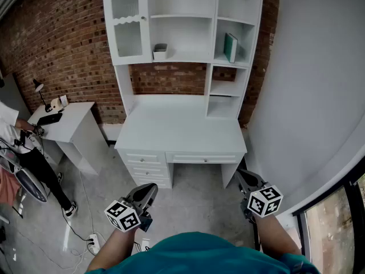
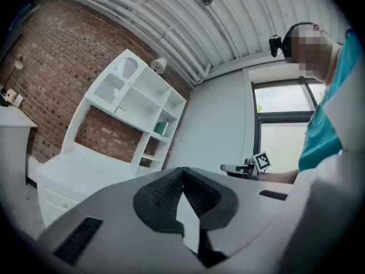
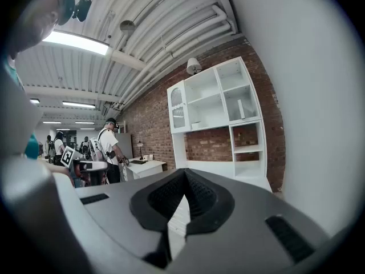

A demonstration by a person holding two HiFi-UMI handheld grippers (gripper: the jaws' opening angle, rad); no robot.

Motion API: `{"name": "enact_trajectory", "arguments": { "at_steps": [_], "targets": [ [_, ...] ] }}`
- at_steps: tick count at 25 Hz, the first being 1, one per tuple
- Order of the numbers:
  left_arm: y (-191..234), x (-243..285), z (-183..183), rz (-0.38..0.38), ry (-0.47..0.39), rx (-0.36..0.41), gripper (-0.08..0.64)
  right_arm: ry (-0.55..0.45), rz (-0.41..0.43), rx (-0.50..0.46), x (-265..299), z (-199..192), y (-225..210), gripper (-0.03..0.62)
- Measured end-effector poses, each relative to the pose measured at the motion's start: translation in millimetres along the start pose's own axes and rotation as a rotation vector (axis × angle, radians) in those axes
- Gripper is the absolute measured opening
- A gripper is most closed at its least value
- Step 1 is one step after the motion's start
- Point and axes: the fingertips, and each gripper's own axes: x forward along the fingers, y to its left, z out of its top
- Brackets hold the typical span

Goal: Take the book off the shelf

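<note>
A teal book (image 1: 230, 47) stands upright, leaning a little, in the right-hand compartment of the white hutch (image 1: 188, 21) above the white desk (image 1: 179, 131). The book (image 2: 162, 128) is small and far off in the left gripper view. In the right gripper view the book (image 3: 240, 108) is a pale sliver. Both grippers hang low in front of the desk, well short of it. My left gripper (image 1: 149, 189) has its jaws closed together and empty, tips (image 2: 182, 170) meeting. My right gripper (image 1: 242, 177) is likewise shut on nothing, its tips (image 3: 184, 172) touching.
A small grey box (image 1: 160, 51) sits on the hutch's middle shelf. A smaller white side desk (image 1: 65, 123) with a lamp stands at the left, with a person (image 1: 25, 153) beside it. A power strip (image 1: 92, 243) and cables lie on the floor. A grey wall (image 1: 319, 96) runs along the right.
</note>
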Motion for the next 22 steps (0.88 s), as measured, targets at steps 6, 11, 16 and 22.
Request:
{"name": "enact_trajectory", "arguments": {
  "at_steps": [6,11,16,22],
  "targets": [
    [1,8,0,-0.005,0.004,0.006,0.015,0.004,-0.001,0.001,1,-2,-6,0.020],
    [-3,15,1,-0.005,0.010,0.008,0.015,0.011,0.001,0.012,0,0,-13,0.020],
    [-14,25,4,-0.005,0.009,0.020,0.015,0.006,0.008,0.038,-5,3,-22,0.021],
    [-35,46,4,0.002,-0.013,0.028,0.015,0.006,0.021,0.014,-22,8,-45,0.021]
  ]
}}
